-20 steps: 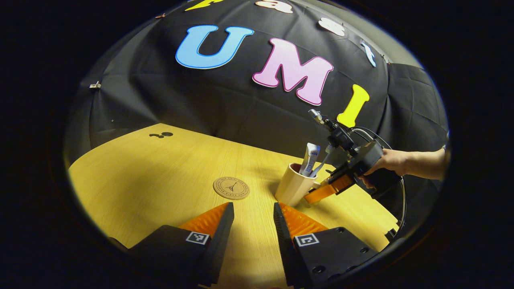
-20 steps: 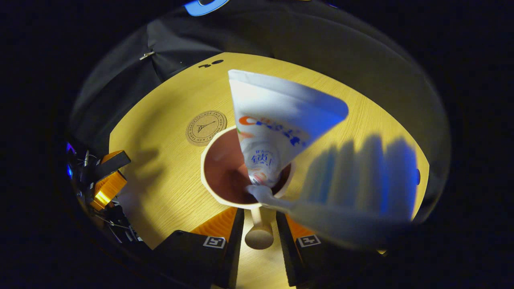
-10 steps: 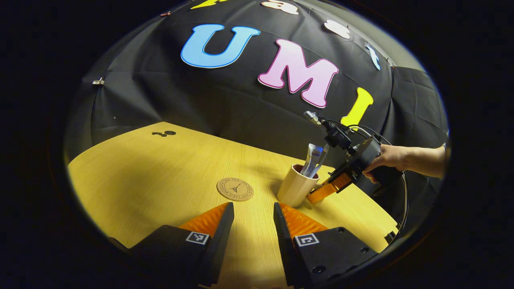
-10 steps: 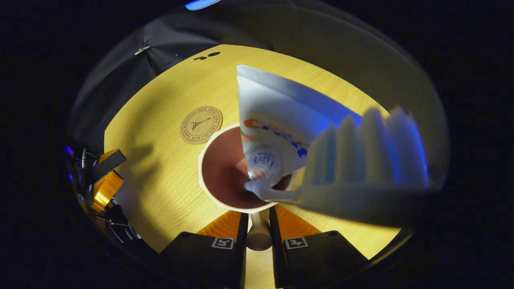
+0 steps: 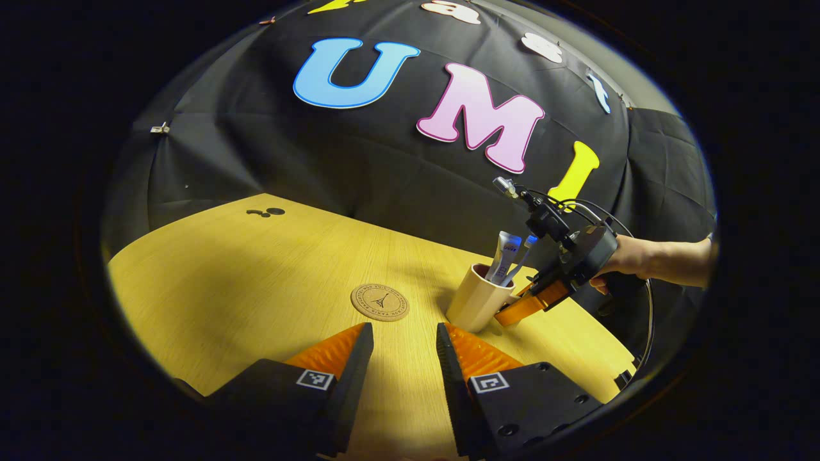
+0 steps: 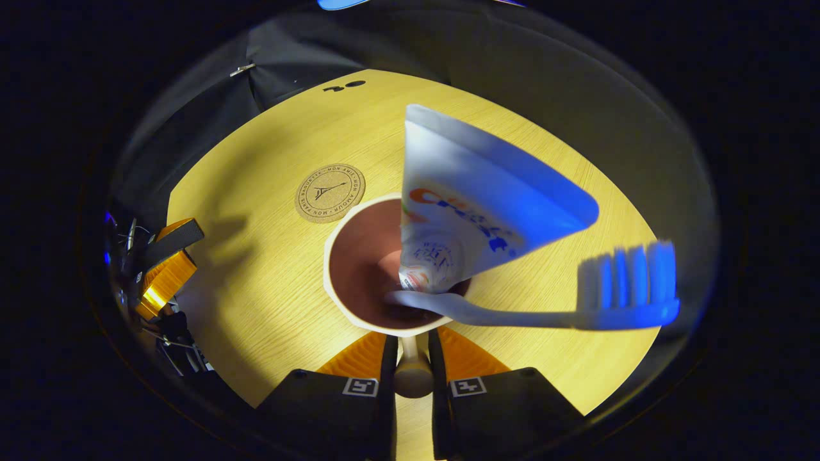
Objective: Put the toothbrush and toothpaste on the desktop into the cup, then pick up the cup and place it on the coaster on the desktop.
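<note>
Left claw (image 5: pixel 405 358): nearest item in the left gripper view, low over the table (image 5: pixel 243 269), fingers apart with nothing between them. Bare wood lies ahead of it up to the coaster.

Coaster (image 5: pixel 380 302): round cork disc lying flat on the table, just beyond the left claw, apart from the cup and to its left in that view. Bare wood surrounds it on all sides. In the right gripper view the coaster (image 6: pixel 330 192) sits just past the far-left rim of the cup.

Cup (image 5: pixel 475 298): cream outside, dark inside, tilted slightly, right of the coaster, its base hard to tell from the table surface. Its handle (image 6: pixel 412 368) points toward the right claw.

Right claw (image 6: pixel 412 374): fingers closed together on the cup handle, one pressing each side. A hand (image 5: pixel 624 259) holds this gripper from the right.

Toothpaste (image 6: pixel 474 205): tube standing in the cup, cap end down, flat crimped end up and leaning away from the handle side.

Toothbrush (image 6: pixel 532 314): handle end in the cup, long axis slanting over the rim on the handle side, bristled head up and outward.

Table edges: far edge meets the black cloth wall (image 5: pixel 359 160); the right edge curves close behind the right claw; wide bare wood lies to the left and beyond the coaster.
</note>
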### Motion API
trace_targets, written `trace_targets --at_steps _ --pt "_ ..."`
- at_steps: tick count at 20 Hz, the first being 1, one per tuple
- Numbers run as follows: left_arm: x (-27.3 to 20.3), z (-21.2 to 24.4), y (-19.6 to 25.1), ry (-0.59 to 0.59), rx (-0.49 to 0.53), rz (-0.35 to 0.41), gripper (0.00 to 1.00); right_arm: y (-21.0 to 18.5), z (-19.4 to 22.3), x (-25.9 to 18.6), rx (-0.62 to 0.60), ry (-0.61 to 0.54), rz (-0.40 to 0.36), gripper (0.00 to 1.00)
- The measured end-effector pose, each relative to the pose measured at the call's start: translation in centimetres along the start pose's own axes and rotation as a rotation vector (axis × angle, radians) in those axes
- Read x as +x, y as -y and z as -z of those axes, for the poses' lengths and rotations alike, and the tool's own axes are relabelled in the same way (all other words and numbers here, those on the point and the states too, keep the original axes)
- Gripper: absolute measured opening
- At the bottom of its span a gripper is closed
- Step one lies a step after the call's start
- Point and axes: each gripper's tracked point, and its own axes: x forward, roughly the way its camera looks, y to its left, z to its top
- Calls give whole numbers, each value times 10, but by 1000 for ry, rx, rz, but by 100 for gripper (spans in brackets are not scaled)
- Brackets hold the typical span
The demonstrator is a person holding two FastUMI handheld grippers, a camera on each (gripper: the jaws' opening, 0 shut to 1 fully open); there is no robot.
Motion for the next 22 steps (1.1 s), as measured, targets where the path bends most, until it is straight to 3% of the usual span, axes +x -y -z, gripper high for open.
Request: trace_targets --at_steps 11,12,13,19,20,21,22 --pt "-8 -4 -6 9 11 -3 63 -24 -32 -13 20 87 -29 25" --pt "-11 -5 -7 9 15 -3 63 -29 -37 -12 17 91 -34 20" --pt "-13 -6 -9 11 18 -5 63 -35 -43 -10 10 95 -38 25" --pt "-25 -12 -22 25 3 -15 63 -66 -85 1 -27 120 -66 25" --pt "-28 -13 -24 28 0 -17 72 -71 -91 4 -36 120 -70 25" --pt "-29 -14 -27 29 -4 -19 63 -75 -94 8 -43 114 -74 25" --pt "-31 -13 -29 29 -7 -21 63 -79 -97 11 -50 108 -78 25"
